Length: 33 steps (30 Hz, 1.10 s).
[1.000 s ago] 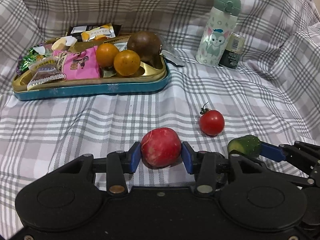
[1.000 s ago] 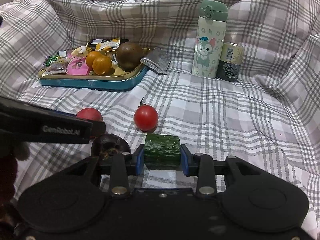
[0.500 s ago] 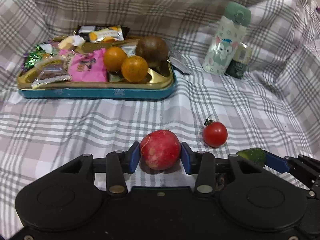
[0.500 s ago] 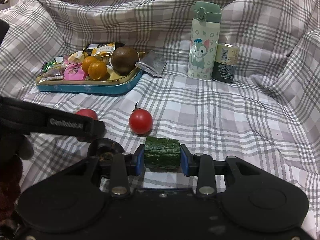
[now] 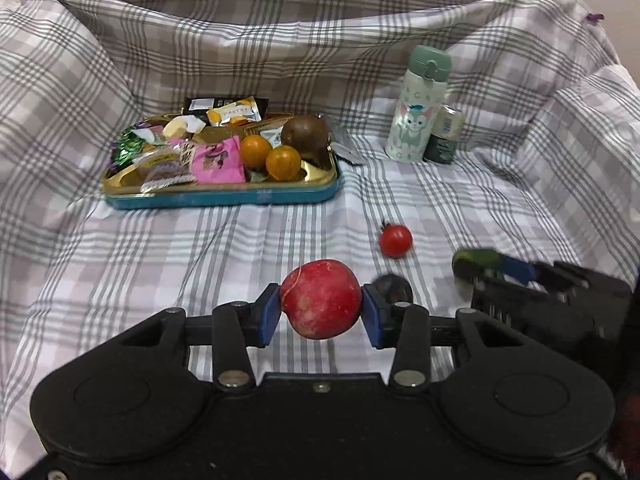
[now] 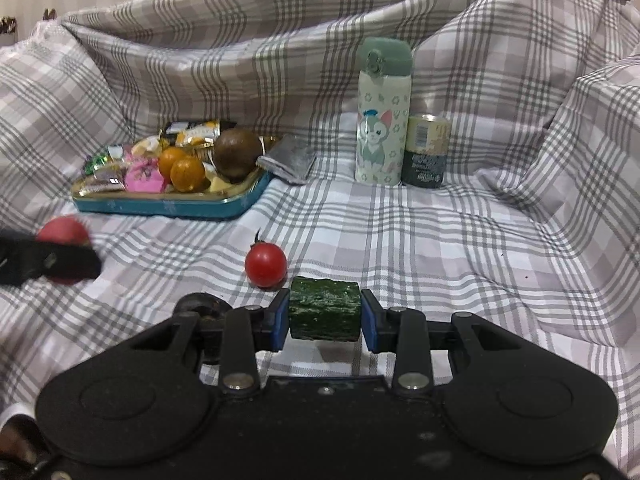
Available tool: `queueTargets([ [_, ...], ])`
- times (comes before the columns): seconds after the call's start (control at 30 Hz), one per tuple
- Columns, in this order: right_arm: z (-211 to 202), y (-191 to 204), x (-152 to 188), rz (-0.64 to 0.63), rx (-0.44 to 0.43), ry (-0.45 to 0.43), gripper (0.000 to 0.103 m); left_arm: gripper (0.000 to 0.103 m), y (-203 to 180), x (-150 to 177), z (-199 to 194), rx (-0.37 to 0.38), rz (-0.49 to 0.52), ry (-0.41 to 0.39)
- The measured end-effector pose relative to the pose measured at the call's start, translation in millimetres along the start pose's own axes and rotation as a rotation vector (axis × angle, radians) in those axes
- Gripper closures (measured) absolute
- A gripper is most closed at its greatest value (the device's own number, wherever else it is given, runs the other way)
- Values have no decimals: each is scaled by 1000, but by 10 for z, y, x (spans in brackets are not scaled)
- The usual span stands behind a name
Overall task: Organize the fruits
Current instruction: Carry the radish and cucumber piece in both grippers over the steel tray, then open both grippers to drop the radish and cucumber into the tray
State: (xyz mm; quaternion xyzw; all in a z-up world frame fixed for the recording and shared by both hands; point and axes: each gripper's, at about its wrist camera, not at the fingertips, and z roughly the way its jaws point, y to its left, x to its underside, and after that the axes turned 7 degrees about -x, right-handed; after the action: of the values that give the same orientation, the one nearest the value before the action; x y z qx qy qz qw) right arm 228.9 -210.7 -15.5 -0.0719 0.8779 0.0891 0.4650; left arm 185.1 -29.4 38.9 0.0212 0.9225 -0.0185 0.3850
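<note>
left claw: the left claw grips a red apple-like fruit, lifted clear of the checked cloth.
right claw: the right claw is clenched on a cucumber piece, low over the cloth.
goal: probably the blue-rimmed tin tray holding two oranges and a brown round fruit.
doing it well: carry the fruit over the near rim, lower it into the bare gold corner right of the oranges, then let go; avoid the snack packets.
left view only: a dark round fruit beside the claw's right finger.
right view only: the cherry tomato lies just beside the cucumber; the can stands unhidden beside the bottle.
</note>
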Motion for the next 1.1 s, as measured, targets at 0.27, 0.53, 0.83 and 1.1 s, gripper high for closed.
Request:
queueTargets([
  [0.27, -484, 10, 168, 74, -3, -55, 66, 52, 94, 414, -377, 1, -9, 49],
  [0.53, -1206, 103, 475, 147, 24, -62, 66, 52, 146, 831, -590, 0, -21, 125],
  [0.83, -1835, 483, 923, 98, -8, 45, 66, 52, -36, 1223, -730, -24, 71, 195],
  [1.1, -1976, 723, 1166, 56, -39, 140, 66, 52, -35, 1288, -663, -24, 10, 263],
])
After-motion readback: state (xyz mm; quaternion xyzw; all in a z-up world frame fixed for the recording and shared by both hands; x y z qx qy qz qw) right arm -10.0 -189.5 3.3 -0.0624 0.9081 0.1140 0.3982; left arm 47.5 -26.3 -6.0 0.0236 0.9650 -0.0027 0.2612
